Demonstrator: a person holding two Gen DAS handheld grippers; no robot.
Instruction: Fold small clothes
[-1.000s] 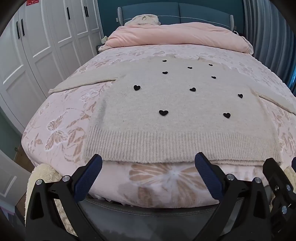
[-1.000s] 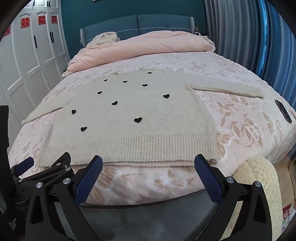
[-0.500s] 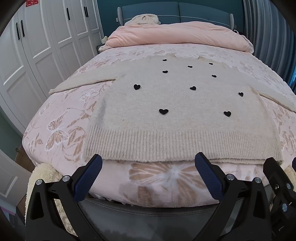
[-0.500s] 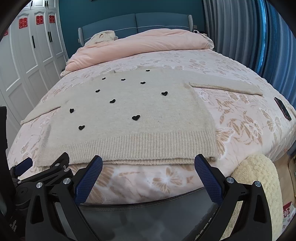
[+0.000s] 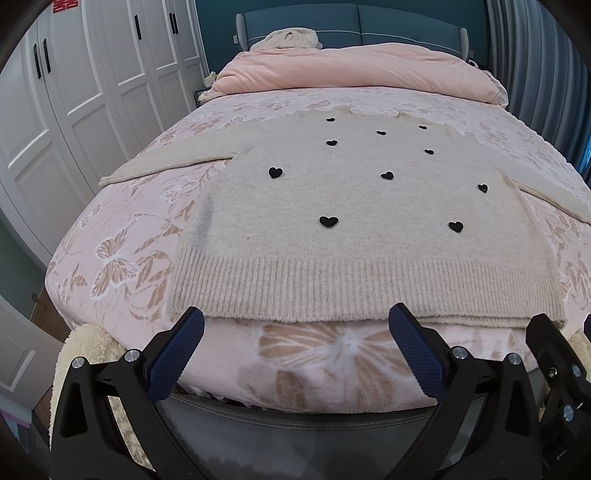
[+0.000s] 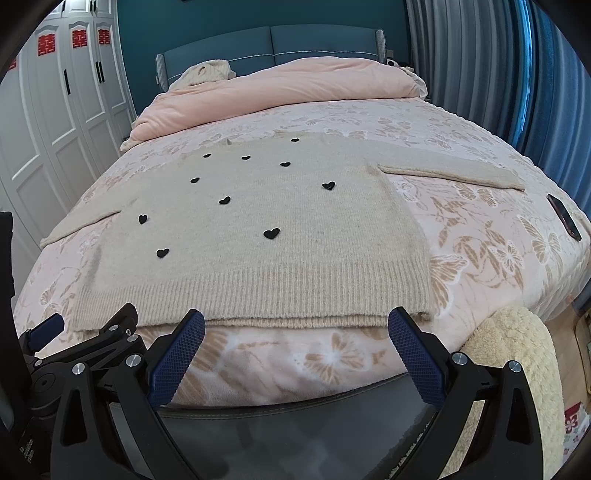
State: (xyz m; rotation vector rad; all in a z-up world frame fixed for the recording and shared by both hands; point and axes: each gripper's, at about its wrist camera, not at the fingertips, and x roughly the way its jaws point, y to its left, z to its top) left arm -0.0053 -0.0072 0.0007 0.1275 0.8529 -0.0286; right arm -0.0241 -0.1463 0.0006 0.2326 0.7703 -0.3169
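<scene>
One beige sweater (image 5: pixel 354 236) lying flat on the bed (image 5: pixel 122 236), hem at the near edge, neck toward the far side. Both sleeves spread out: one to the left (image 5: pixel 162 164), one to the right (image 6: pixel 450 171). Nine black hearts (image 5: pixel 328 220) counted on the front of it in the left view; the same nine in the right view (image 6: pixel 272 233). Ribbed hem just beyond the fingertips of both grippers, not touched by either.

Left gripper (image 5: pixel 295 325) released, jaws wide apart, nothing between them, hovering at the near edge of the bed toward the left part of the hem. Two blue pads (image 5: pixel 175 356) visible on it. Right gripper (image 6: pixel 295 325) also released and empty, jaws wide apart, at the near edge toward the right part of the hem, with two blue pads (image 6: pixel 413 356). Grippers side by side, each seen at the edge of the other's view.

At the far end, one pink duvet (image 5: pixel 354 70) rolled up, with one cream garment (image 5: pixel 291 38) on top, before a blue headboard (image 5: pixel 402 24). One dark phone (image 6: pixel 564 220) on the right edge of the bed. White wardrobe (image 5: pixel 74 92) on the left, curtain (image 6: pixel 491 74) on the right.
</scene>
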